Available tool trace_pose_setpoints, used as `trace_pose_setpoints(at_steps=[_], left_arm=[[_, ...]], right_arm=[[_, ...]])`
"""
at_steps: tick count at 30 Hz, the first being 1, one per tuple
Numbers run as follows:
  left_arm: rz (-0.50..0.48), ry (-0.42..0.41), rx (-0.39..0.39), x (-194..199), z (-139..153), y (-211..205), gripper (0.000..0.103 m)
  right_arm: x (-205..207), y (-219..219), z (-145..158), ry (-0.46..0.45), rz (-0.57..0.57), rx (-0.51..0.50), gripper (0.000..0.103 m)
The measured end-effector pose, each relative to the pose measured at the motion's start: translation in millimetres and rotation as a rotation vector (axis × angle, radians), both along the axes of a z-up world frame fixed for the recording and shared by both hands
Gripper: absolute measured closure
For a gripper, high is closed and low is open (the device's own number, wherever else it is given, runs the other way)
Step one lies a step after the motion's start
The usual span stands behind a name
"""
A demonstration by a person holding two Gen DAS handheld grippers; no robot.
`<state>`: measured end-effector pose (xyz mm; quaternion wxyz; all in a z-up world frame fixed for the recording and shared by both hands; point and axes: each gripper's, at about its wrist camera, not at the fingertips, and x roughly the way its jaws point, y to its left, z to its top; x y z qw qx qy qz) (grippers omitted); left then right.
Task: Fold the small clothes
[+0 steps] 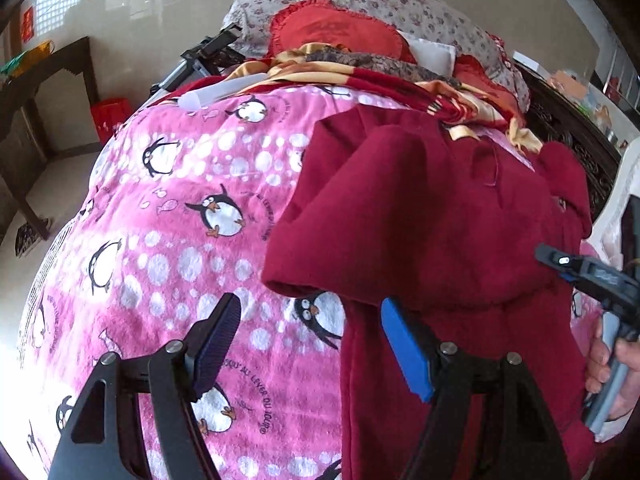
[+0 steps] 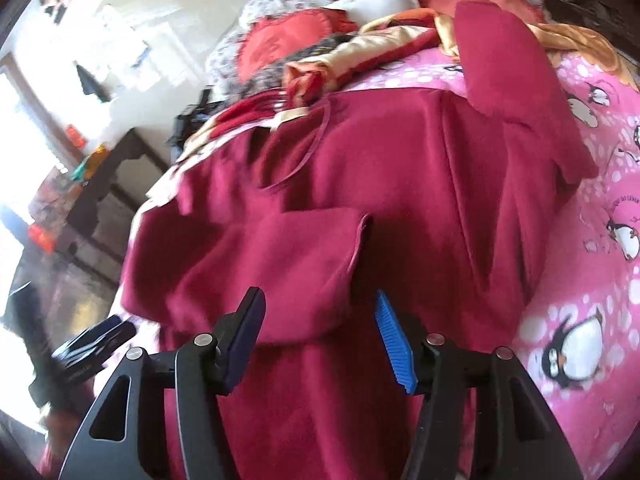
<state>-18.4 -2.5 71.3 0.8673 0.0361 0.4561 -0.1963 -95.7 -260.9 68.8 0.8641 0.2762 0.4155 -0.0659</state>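
A dark red garment (image 2: 360, 184) lies spread on the pink penguin blanket (image 1: 180, 208), with one sleeve (image 2: 280, 264) folded across its body and the other sleeve (image 2: 516, 92) lying out to the far right. My right gripper (image 2: 320, 308) hovers open just above the folded sleeve, with nothing pinched. My left gripper (image 1: 312, 320) is open too, over the garment's (image 1: 420, 208) left edge where it meets the blanket. The right gripper (image 1: 580, 268) shows at the right edge of the left wrist view, in a person's hand (image 1: 604, 364). The left gripper (image 2: 92, 340) appears at the lower left of the right wrist view.
At the head of the bed lie floral pillows (image 1: 380, 4), a red heart cushion (image 1: 340, 32) and a red-and-gold striped blanket (image 1: 360, 76). A black stand (image 1: 208, 52) leans at the bed's left side. A dark wooden table (image 1: 40, 92) and a red bin (image 1: 110, 116) stand on the floor.
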Motion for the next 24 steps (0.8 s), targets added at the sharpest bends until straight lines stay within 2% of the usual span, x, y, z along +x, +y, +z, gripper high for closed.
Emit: trace_pose_setpoints(at_steps=[1,2,3,5,7,10,12,14,18,20,24], left_arm=[[0.011,-0.003,-0.001,0.7,1.6,2.0,0.026],[0.017,-0.007,0.0,1.1,3.4,3.4,0.026],[0.021,-0.012,-0.001,1.8,5.2,4.8,0.026],[0.026,-0.023,-0.002,3.0,8.2,6.6,0.026],[0.028,-0.028,-0.004,5.1,8.2,6.7,0.026],[0.027,-0.008,0.005,8.2,1.1,2.2,0.026],[0.023,0.005,0.022,9.2,-6.6,-3.2,0.026],[0.015,0.016,0.041,9.3,-15.0,-9.3,0.026],[0.006,0.027,0.093,9.5,-28.1,-16.3,0.026],[0.013,0.035,0.105,10.9,-32.8,-15.4,0.026],[0.015,0.043,0.097,13.1,-38.2,-14.9,0.026]], right_arm=[[6.3,0.0,-1.8,0.016,0.001,-0.012,0.091],[9.4,-0.3,-2.1,0.028,0.001,-0.026,0.103],[12.0,0.6,3.4,0.027,-0.001,-0.056,0.103],[5.7,0.4,29.8,-0.043,0.0,-0.117,0.103],[-8.0,-5.3,58.8,-0.088,-0.054,-0.221,0.103],[-26.0,-29.6,84.4,-0.118,-0.147,-0.291,0.103],[-29.6,-47.8,84.6,-0.074,-0.199,-0.324,0.103],[-26.0,-65.1,70.9,0.018,-0.254,-0.349,0.103],[-15.6,-68.2,51.7,0.118,-0.247,-0.444,0.103],[-14.7,-61.7,58.0,0.121,-0.26,-0.537,0.103],[-32.7,-59.7,81.2,0.048,-0.334,-0.604,0.103]])
